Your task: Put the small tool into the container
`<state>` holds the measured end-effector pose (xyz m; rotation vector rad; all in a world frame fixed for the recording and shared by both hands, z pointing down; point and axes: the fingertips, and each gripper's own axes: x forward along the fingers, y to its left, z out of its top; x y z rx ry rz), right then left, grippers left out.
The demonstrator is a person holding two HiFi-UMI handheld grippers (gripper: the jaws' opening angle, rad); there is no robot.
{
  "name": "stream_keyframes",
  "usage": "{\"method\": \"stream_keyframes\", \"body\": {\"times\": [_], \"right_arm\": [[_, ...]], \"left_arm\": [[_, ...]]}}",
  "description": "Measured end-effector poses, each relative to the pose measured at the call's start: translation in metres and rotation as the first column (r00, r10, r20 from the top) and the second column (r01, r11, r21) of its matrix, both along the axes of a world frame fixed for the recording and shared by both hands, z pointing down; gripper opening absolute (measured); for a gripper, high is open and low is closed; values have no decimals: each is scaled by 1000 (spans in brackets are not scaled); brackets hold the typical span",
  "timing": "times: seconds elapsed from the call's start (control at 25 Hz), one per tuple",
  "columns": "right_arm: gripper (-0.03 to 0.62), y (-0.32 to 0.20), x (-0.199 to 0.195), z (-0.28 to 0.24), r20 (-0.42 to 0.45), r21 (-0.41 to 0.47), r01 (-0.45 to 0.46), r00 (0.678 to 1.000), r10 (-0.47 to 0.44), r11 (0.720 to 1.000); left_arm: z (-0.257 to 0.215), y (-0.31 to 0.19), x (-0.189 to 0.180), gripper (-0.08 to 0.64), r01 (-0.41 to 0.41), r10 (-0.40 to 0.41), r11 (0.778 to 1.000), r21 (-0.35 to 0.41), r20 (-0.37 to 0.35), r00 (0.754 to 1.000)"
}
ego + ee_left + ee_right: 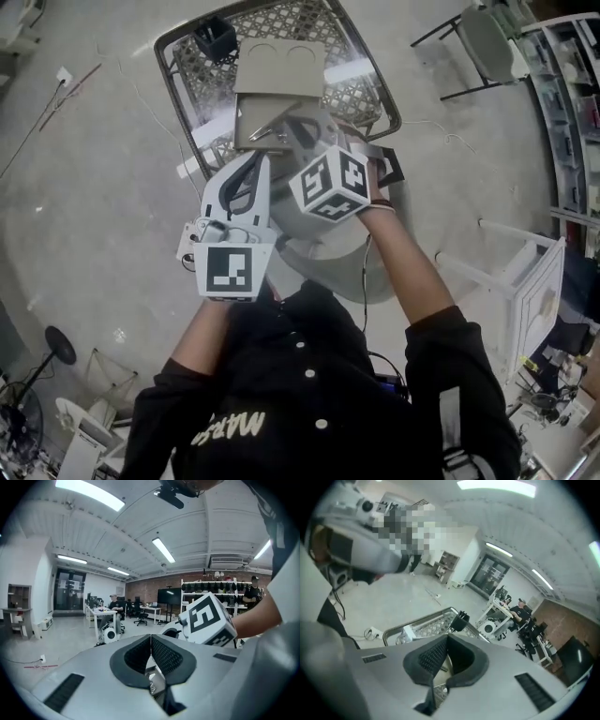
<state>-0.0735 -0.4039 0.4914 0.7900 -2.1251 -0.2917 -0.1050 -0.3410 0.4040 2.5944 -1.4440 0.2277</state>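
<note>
The left tongs (151,643) are pressed together on nothing, and so are the right tongs (446,641). Both hang high above the metal lattice bench (171,58). A thin silvery small tool (265,134) seems to lie in the beige moulded tray container (281,67), near its near edge. If so, withdraw straight up, clear of the tray rim. A black basket (216,39) occupies the bench's far left corner; the floor lies open to the left.

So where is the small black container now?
Head view: the black container stands on the mesh table's far-left corner, just left of the beige box.
</note>
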Motion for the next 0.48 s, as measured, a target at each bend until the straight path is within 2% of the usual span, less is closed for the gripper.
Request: {"method": "stream_keyframes", "body": {"times": [0.12, 0.2, 0.32, 0.48], "right_arm": [[14, 13, 11, -56, 116, 31, -60, 992, 56, 998], [14, 24, 14, -96, 220, 53, -93, 972, 79, 994], [14, 43, 24, -153, 414, 65, -147, 904, 107, 987], [14, 69, 52, -208, 589, 123, -246, 798, 129, 962]], "left_arm": [[-29, 6, 7, 26, -8, 8, 999, 38, 1, 1000], [-48, 9, 11, 26, -5, 6, 999, 50, -21, 1000], [-69, 16, 17, 26, -18, 20, 998, 64, -25, 999], [-97, 28, 21, 26, -10, 15, 995, 98, -43, 999]]}}
